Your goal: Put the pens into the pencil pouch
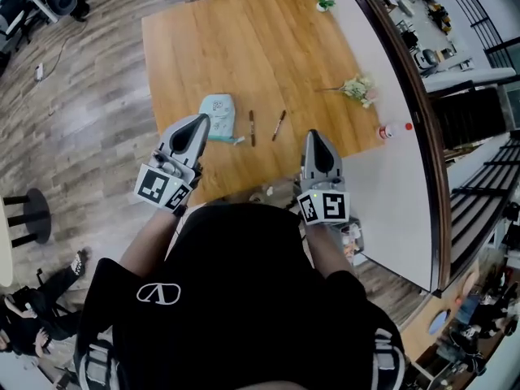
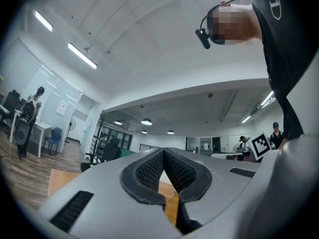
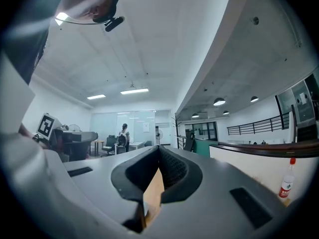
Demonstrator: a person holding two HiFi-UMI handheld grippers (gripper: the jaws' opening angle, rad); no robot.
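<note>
**On the counter ahead, the pens lie between your two closed tools**

On the wooden counter (image 1: 244, 47), just past your tips, two dark pens lie side by side. The left pen (image 1: 252, 127) runs almost straight from near to far. The right pen (image 1: 279, 125) is tilted, with its far end leaning right. The pale pencil pouch (image 1: 218, 114) lies to their left, just beside the left pen.

Your left hand-held gripper (image 1: 201, 122) is pinched fully together with nothing in it, and its tip overlaps the pouch's near left edge. Your right hand-held gripper (image 1: 314, 135) is also closed and empty. It sits just right of the tilted pen, so it looks like the nearer tool for the first pick, and it would have to close across the pen's slanted axis. The left one is best placed to deal with the pouch.

Both gripper views look level across the room, over the pens and pouch. Between each set of jaws you see only a sliver of wood, so you have only the head view to aim by. You cannot tell whether the pouch's opening is unzipped or which way it faces. A small pale thing (image 1: 238, 140) at the pouch's near right corner is too small to identify.
</note>
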